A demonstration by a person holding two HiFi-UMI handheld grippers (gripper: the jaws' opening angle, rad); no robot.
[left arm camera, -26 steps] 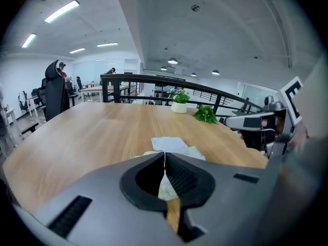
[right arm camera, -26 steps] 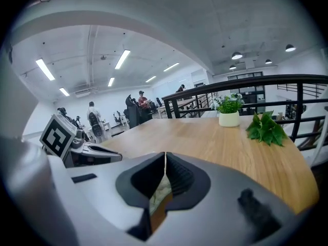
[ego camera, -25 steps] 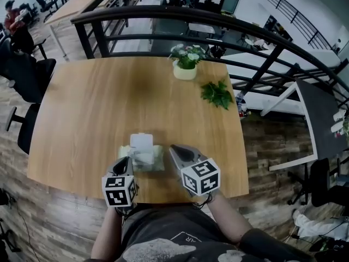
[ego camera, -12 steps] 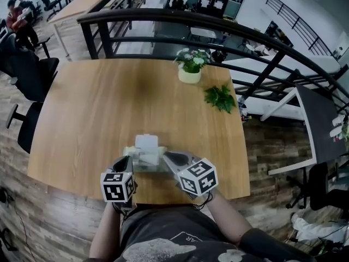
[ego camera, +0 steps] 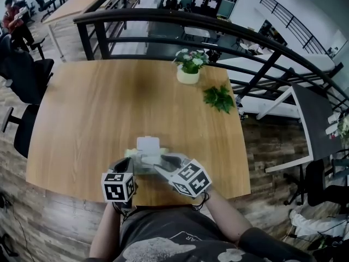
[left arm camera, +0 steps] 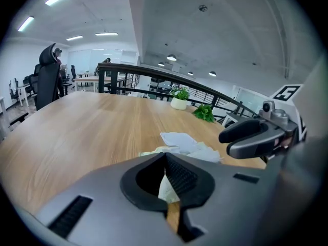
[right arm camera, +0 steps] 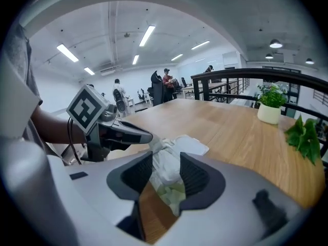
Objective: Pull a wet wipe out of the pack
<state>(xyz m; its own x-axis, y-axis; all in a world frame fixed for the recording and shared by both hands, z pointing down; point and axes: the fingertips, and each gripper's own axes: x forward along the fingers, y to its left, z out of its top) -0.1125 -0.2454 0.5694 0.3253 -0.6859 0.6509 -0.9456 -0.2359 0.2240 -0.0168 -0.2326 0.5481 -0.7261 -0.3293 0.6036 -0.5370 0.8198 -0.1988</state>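
Note:
The pale green wet wipe pack (ego camera: 143, 162) lies near the wooden table's (ego camera: 98, 113) front edge, its white lid (ego camera: 148, 143) flipped up. A crumpled white wipe (right arm camera: 165, 160) sticks up from the pack's opening. My left gripper (ego camera: 126, 164) is shut on the pack's near left edge; a pale sliver of the pack (left arm camera: 167, 188) shows between its jaws. My right gripper (ego camera: 159, 167) reaches in from the right over the pack. Its jaws are opening, with the wipe standing between them and not pinched. From the left gripper view, the pack (left arm camera: 182, 143) lies just beyond the jaws, the right gripper (left arm camera: 256, 135) beside it.
A white pot of flowers (ego camera: 188, 67) and a green leafy sprig (ego camera: 219, 97) sit at the table's far right. A black railing (ego camera: 218, 29) runs behind the table. Office chairs (ego camera: 22, 70) stand off its left side. My body is close against the front edge.
My right gripper has swung left from beside the pack to over it, rolled, and its jaws have come apart. The left gripper has stayed clamped on the pack.

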